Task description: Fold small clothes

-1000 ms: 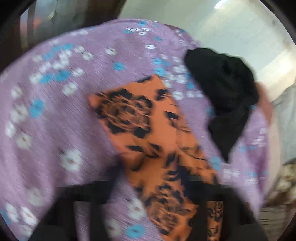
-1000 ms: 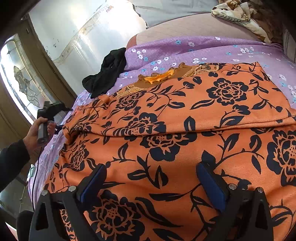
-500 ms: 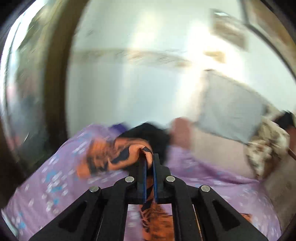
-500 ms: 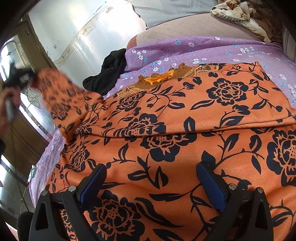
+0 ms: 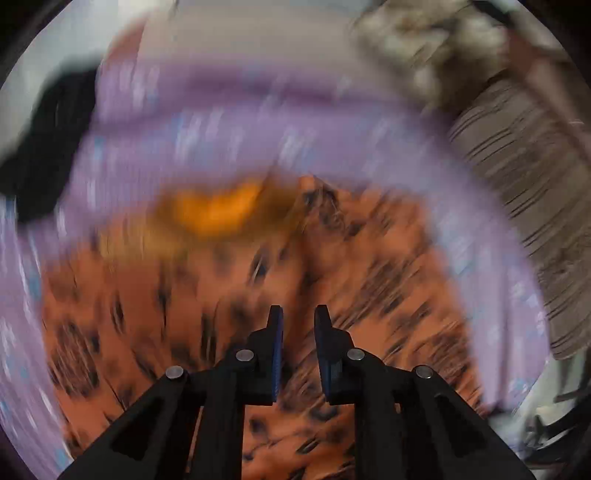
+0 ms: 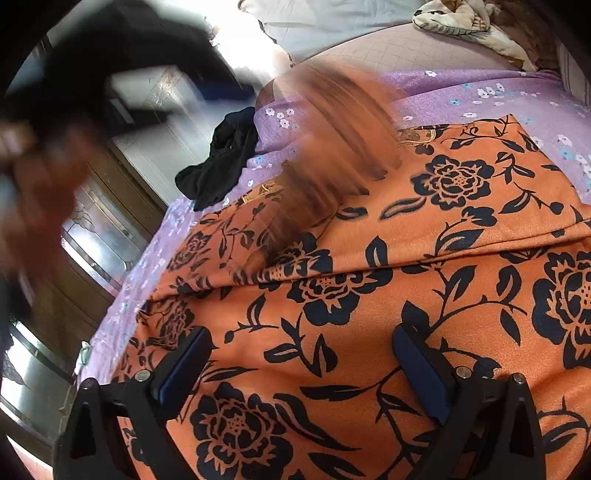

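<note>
So it's a bed (image 6: pixel 424 48), with a purple floral sheet (image 6: pixel 491 92) spread over the near part and plain pinkish quilted mattress showing past it. Lying on the sheet: the orange top (image 6: pixel 461 221) with the black rose print, spread flat and covering most of the near side. A black garment (image 6: pixel 225 155) is bunched up at the sheet's left edge, just beside the top. At the far end there's a crumpled patterned blanket (image 6: pixel 461 18) and a grey pillow (image 6: pixel 325 18).
</note>
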The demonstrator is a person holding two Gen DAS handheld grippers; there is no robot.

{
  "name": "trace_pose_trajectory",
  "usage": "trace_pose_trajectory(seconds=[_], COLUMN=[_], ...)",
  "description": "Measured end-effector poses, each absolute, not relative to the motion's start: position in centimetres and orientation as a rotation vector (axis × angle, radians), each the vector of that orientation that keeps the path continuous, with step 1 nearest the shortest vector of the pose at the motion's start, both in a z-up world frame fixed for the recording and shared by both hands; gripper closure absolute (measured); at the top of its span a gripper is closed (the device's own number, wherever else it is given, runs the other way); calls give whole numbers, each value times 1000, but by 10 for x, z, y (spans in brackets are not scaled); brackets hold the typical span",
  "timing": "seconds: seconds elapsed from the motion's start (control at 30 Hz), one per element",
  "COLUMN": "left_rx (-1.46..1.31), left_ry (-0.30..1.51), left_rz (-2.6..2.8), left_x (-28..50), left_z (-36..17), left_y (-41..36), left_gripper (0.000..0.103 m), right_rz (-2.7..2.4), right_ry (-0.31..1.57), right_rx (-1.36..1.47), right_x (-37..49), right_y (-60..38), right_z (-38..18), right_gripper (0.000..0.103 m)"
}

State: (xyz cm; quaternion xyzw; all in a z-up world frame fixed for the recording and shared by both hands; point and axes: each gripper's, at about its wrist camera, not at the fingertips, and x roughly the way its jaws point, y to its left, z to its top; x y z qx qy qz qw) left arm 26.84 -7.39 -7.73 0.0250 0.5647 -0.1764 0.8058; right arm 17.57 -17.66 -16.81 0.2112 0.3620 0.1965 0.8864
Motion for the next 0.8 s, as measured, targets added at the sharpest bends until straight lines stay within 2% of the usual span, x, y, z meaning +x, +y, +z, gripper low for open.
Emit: trace_pose_trajectory(seconds=[0.07,0.1,0.13,0.17,0.2,0.23,0.3,0.43,0.57,0.8], left_rx=[16,-22,-61,-83,-107,-124,-131,-201,-196,-152], left_ry=[1198,1155,1102,1064,1004,937,893,954,994,970], left_rz=[-312,-283,-264,-249,-219,-162,-67,13,48,35], left_x=[260,253,244,238,229,223,215,212,211,208], left_z=[-78,-68,-55,-49,-40,-35,-41,-82,-117,-124], left_y=[-45,-24,-8,5,21,43,78,116,127,124], left_gripper=[82,75,60,50,33,29,29,29,29,26], right_rz=[418,419,417,415,413,409,379,292,156,-18], right_ry=[747,746,748,750,756,764,805,844,938,1205], right_rx=[457,460,457,454,450,451,433,364,219,-16], right_x=[175,175,176,176,176,177,179,190,251,365], right_y=[-179,-179,-178,-178,-177,-177,-175,-174,-171,-126], right_z=[-168,-168,-167,-167,-167,-165,-158,-114,-73,-89], right_gripper=[3,3,3,3,3,3,4,3,3,5])
